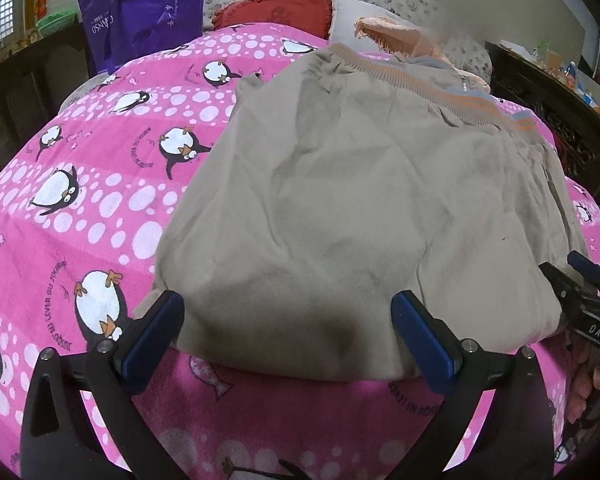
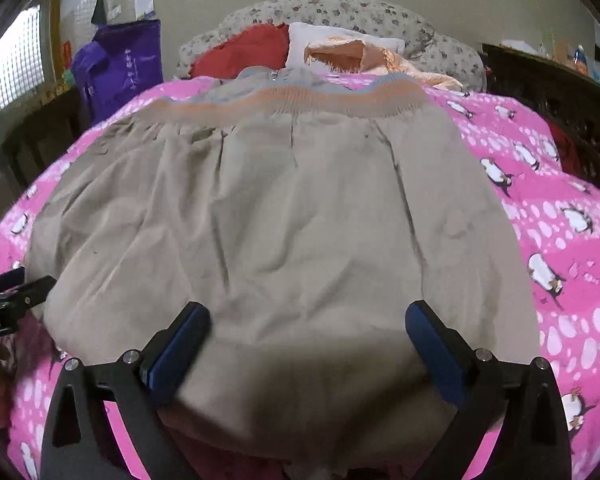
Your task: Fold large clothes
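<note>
Beige jacket (image 2: pixel 284 216) lies spread flat on the pink penguin bedspread (image 1: pixel 80 184), its striped ribbed hem (image 2: pixel 292 102) at the far end toward the pillows and a zipper just visible there. Near edge of the jacket sits doubled over, right at the front of the bed. Left tool (image 1: pixel 288 340) hangs over that near edge with its 2 blue pads spread wide, cloth under the gap but nothing pinched. Right tool (image 2: pixel 308 348) sits beside it over the same edge, pads also wide apart, gripping nothing. In the left wrist view the right tool shows at the jacket's right corner, with fingers of a hand (image 1: pixel 584 384) behind it. Beyond the jacket's hem: a red cushion (image 1: pixel 280 8), a white pillow (image 2: pixel 340 36) and a peach cloth (image 2: pixel 364 54). Left of the cushion, a purple bag (image 1: pixel 148 12).
</note>
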The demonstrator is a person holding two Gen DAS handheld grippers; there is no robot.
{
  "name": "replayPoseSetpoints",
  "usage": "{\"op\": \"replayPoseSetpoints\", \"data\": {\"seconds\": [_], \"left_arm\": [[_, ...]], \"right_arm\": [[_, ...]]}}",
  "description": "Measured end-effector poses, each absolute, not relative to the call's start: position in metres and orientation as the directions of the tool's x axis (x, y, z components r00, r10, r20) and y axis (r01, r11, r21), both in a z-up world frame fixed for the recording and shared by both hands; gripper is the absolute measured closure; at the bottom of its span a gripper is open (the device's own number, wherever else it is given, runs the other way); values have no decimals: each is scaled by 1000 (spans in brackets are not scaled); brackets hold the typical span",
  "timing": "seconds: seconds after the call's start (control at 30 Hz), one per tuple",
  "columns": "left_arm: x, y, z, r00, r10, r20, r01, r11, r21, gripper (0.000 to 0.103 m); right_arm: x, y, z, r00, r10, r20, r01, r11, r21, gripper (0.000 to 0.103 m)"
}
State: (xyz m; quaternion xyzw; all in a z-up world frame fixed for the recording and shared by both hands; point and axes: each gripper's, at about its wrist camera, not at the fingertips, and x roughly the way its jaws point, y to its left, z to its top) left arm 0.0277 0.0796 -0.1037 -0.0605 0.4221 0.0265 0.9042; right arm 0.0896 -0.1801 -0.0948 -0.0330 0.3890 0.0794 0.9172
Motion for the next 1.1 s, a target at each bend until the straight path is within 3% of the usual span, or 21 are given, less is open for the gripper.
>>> {"op": "replayPoseSetpoints", "data": {"seconds": [0.37,0.53,0.67,0.73,0.87,1.1], "left_arm": [[26,82,-101,646,-15,-763,-101,989,-105,0],[-21,116,-74,685,-120,-718,-150,942,-300,0],[-35,133,-98,619,-277,-735,-185,858,-479,0],[-33,134,-96,641,-307,-703,-180,831,-526,0],[-3,129,-99,600,-576,-555,-75,650,-756,0],[17,166,-107,697,-475,-538,-212,580,-787,2]], "right_arm": [[85,-185,-98,687,130,-715,-173,985,12,1],[85,-186,-98,688,130,-714,-173,985,12,1],[85,-185,-98,687,129,-715,-173,985,12,1],[85,-185,-98,687,130,-715,-173,985,12,1],[85,-186,-98,687,130,-715,-173,985,12,1],[85,-186,-98,688,130,-714,-173,985,13,1]]}}
